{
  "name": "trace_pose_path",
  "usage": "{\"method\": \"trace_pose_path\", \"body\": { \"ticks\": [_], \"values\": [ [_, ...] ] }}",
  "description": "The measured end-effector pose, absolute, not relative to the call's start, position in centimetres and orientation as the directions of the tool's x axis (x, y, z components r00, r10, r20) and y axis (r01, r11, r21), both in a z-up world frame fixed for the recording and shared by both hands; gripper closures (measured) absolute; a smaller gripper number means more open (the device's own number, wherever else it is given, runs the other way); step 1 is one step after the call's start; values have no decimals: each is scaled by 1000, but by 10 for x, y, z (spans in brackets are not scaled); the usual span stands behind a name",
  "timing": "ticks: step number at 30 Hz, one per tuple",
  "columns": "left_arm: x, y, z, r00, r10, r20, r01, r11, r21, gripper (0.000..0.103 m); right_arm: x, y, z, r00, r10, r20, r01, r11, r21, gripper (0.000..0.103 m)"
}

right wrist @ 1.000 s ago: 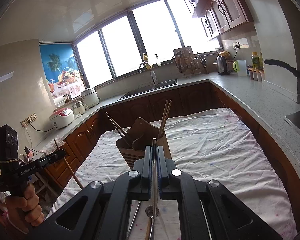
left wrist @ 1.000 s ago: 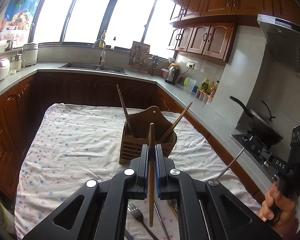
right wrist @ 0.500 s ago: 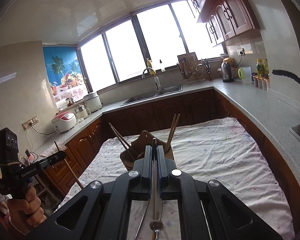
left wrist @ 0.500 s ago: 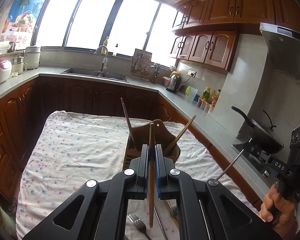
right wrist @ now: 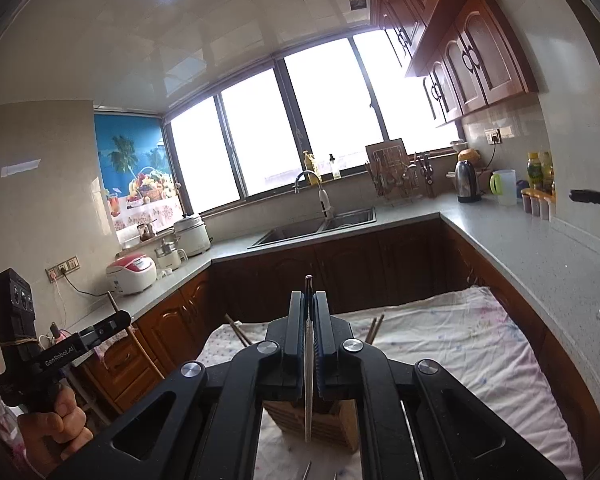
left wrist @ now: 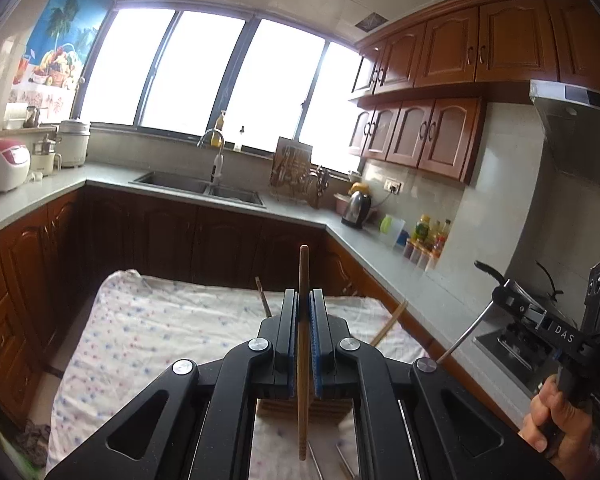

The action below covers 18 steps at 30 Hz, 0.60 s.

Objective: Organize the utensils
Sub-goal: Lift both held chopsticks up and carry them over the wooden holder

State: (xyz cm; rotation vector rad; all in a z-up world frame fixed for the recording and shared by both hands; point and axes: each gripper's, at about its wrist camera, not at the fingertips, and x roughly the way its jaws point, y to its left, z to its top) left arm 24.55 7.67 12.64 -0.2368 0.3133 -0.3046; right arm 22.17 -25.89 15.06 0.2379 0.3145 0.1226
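My left gripper [left wrist: 303, 300] is shut on a wooden chopstick [left wrist: 302, 344], held upright above the table. My right gripper [right wrist: 308, 302] is shut on a thin metal utensil handle [right wrist: 309, 380], also upright; its lower end is out of view. The wooden slatted utensil holder [right wrist: 320, 420] stands on the cloth below and behind both grippers, mostly hidden by them; it also shows in the left wrist view [left wrist: 276, 406]. Chopsticks [right wrist: 374, 326] stick out of it at both sides. The right gripper also shows at the right of the left wrist view [left wrist: 512, 304].
The table is covered with a white dotted cloth [left wrist: 160, 328]. A few metal utensils [left wrist: 342, 462] lie on it near the front. Brown cabinets and grey counters [right wrist: 540, 248] ring the table, with a sink [left wrist: 204, 188] at the back and a stove with a pan at the right.
Both grippers have risen and tilted upward with their utensils. The holder has dropped low behind the jaws and the utensils on the cloth have nearly left view.
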Motion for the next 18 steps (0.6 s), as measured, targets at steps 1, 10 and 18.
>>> {"method": "trace_pose_path", "body": {
  "ticks": [1, 10, 18],
  "values": [
    [250, 77, 127, 910, -326, -255, 255, 927, -275, 99, 225, -259, 151, 946, 154, -286, -82, 965, 249, 99],
    [300, 72, 121, 937, -298, -181, 235, 924, -300, 99, 266, -270, 149, 955, 117, -271, -45, 965, 257, 99],
    [351, 61, 74, 946, -268, -181, 191, 915, -357, 99, 282, -269, 116, 952, 84, -293, -8, 967, 253, 99]
  ]
}}
